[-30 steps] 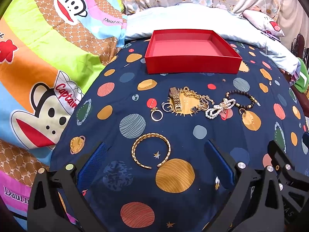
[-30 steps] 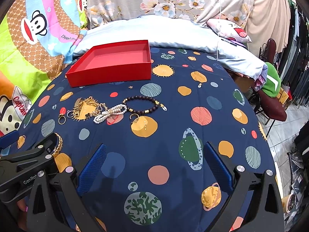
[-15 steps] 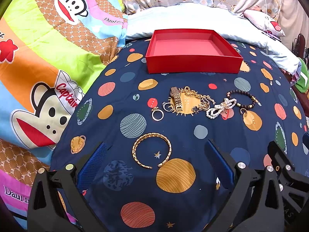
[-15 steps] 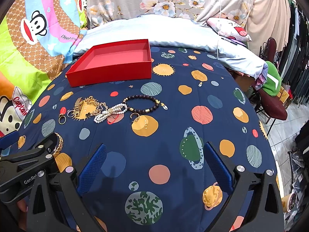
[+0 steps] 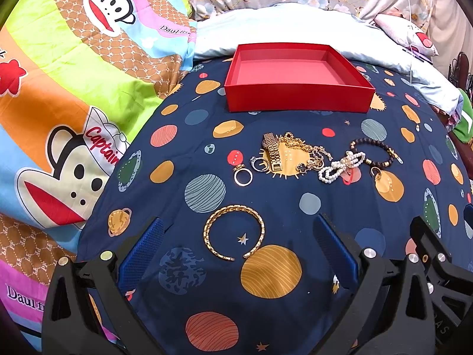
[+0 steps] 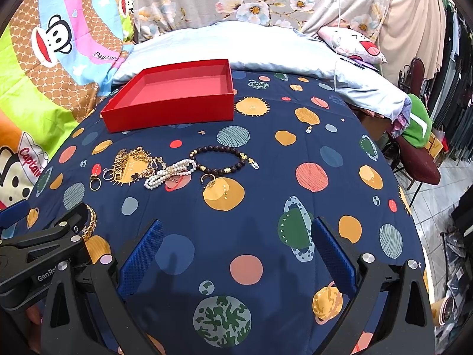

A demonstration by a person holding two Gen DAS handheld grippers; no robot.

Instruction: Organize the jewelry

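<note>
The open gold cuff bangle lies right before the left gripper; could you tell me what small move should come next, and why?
Probably lower the left gripper and shut it on the open gold cuff bangle. Its jaws stand open, the bangle lies nearest, alone on the planet-print sheet, and the red box holds nothing yet.

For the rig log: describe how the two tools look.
Both match. The left tool and right tool have black angular plastic frames with silver screw heads and blue, dimple-textured finger pads. White lettering reading "GenRo" marks the left one's body in the right view.

Slight, perhaps lens-exaggerated, forward creep of the left gripper point(image 5: 236, 251) toward the gold bangle point(image 5: 233, 232)
</note>
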